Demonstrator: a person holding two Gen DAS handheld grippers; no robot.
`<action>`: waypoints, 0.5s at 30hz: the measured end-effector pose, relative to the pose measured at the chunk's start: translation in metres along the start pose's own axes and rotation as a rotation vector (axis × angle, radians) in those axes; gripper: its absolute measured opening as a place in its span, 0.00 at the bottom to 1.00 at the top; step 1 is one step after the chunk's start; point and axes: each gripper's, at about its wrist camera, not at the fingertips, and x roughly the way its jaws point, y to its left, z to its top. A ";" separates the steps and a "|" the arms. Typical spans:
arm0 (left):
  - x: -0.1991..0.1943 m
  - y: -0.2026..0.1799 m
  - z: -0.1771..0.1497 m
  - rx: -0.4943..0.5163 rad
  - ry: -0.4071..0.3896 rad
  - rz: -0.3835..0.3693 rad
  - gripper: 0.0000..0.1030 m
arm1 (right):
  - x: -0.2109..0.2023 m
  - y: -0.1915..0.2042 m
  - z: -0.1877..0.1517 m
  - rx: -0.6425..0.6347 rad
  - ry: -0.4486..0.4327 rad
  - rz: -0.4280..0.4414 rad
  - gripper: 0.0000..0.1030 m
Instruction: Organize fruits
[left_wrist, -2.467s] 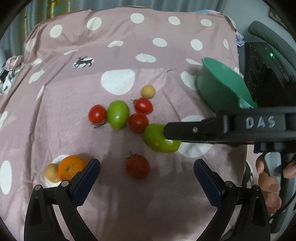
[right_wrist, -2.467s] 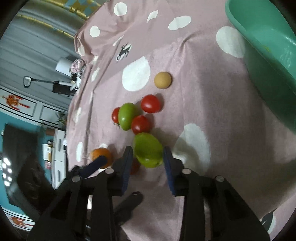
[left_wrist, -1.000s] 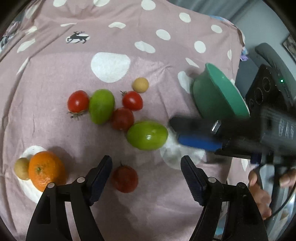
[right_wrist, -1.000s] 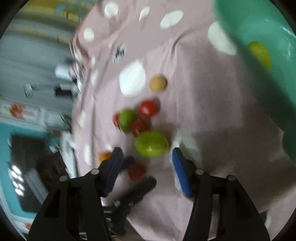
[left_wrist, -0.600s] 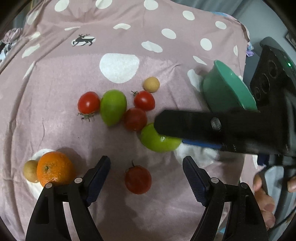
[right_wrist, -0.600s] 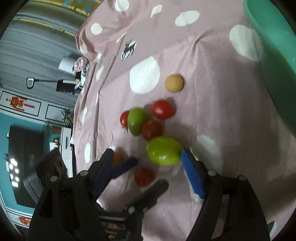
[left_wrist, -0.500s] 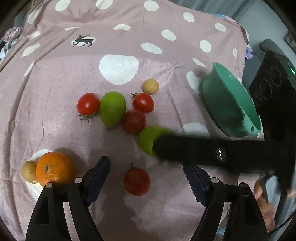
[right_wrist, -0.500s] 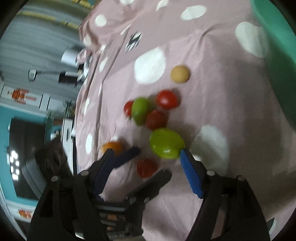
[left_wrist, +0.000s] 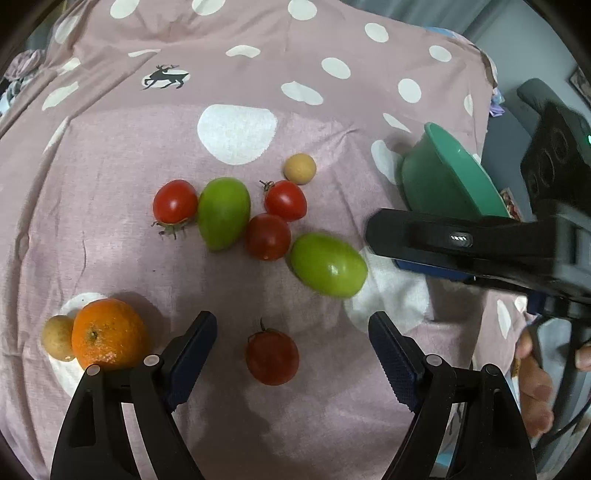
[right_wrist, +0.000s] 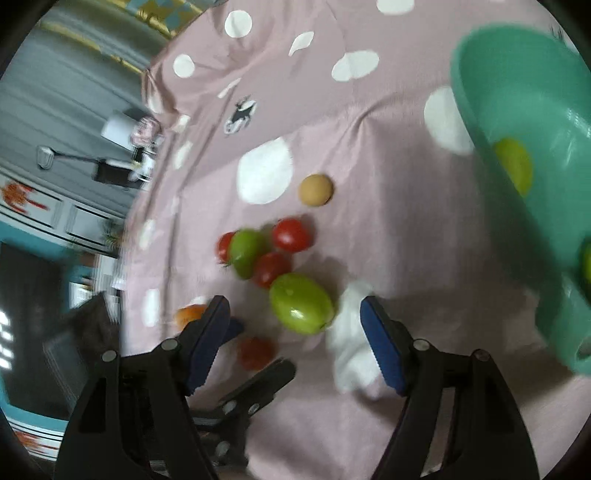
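The right gripper (right_wrist: 293, 325) has just been opened wider around the green fruit (right_wrist: 301, 308), seemingly untouched on the cloth; the left gripper (left_wrist: 291, 334), opened too, is poised over a red tomato (left_wrist: 272, 357). Nothing's gripped, so the bowl (right_wrist: 517, 110) is kept waiting.

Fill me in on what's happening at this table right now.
A person is sorting fruit on a pink dotted cloth with a gripper in each hand. The right gripper has just been opening; its jaws stand open just short of a green fruit and press on nothing. The left gripper is open over a dark red tomato. The green bowl already holds some green fruit.
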 end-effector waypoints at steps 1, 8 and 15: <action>0.000 0.000 -0.001 0.003 0.002 0.003 0.82 | 0.004 0.004 0.001 -0.016 -0.001 -0.008 0.72; -0.004 0.003 -0.003 -0.007 -0.001 -0.009 0.82 | 0.031 0.023 -0.006 -0.087 0.128 0.058 0.73; -0.013 0.014 0.003 -0.053 -0.071 0.021 0.82 | 0.003 0.019 -0.011 -0.059 0.074 0.063 0.73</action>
